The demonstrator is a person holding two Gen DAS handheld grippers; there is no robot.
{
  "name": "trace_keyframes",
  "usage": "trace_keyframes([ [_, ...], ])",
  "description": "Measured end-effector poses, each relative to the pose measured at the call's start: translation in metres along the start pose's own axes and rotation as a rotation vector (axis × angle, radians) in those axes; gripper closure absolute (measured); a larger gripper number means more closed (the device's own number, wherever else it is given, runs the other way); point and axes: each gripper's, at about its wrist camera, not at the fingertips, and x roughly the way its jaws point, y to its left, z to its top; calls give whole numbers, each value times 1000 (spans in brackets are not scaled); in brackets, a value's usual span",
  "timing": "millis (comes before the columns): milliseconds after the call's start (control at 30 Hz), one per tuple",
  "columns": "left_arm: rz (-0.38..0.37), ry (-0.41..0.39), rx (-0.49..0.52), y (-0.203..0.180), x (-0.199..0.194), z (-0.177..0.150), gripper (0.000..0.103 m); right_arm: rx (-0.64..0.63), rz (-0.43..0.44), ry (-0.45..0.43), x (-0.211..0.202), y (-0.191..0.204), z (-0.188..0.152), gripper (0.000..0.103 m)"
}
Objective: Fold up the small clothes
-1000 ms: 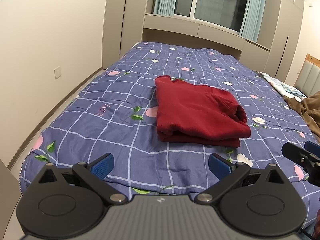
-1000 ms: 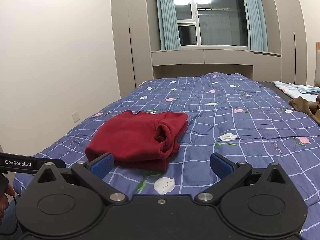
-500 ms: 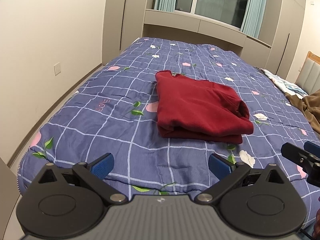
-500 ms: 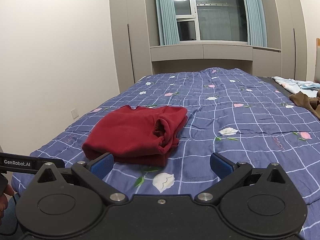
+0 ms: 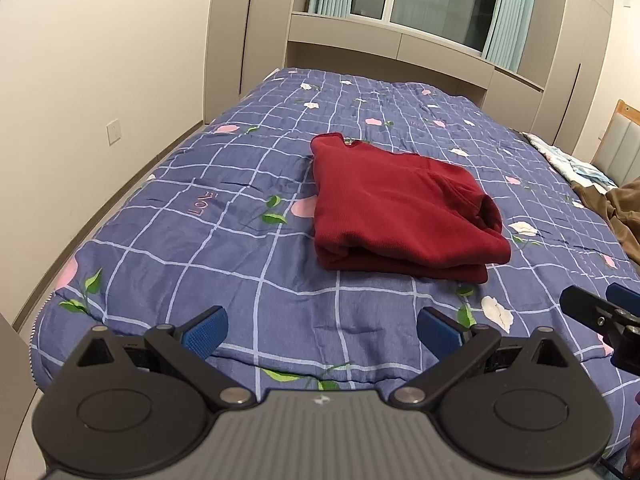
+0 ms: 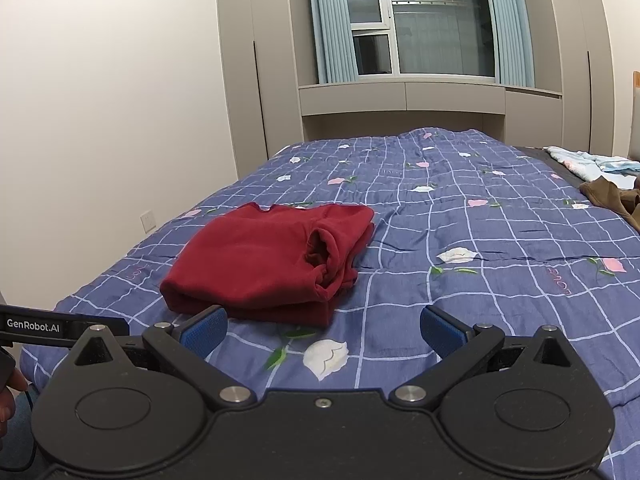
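Blue quilt (image 5: 224,216) — red sweater (image 5: 400,208), folded

A dark red folded knit sweater (image 5: 400,208) lies on a blue quilt (image 5: 192,240) with a white grid, pink and white flowers, green leaves. Beyond it hang pale teal curtains (image 6: 332,20). The black tongs (image 6: 322,326) carry blue pads (image 6: 206,326).

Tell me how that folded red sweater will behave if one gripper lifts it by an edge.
The red sweater is soft knit in stacked layers, so it will probably droop and unfold. Its loose cuff would likely dangle. On the quilt, pushing probably bunches it.
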Motion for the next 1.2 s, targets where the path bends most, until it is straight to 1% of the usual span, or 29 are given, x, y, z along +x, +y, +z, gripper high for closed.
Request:
trace_keyframes([
  [333,-4,7,-12,1,2,0,1,-2,0,6,2,0,-1,1],
  [467,12,16,-9,0,2,2,1,0,1,9,2,-1,-2,1],
  [633,46,-1,-1,0,0,4,1,0,1,12,3,-1,-3,1],
  [1200,22,1,5,0,1,4,1,-1,1,17,6,-1,-4,1],
])
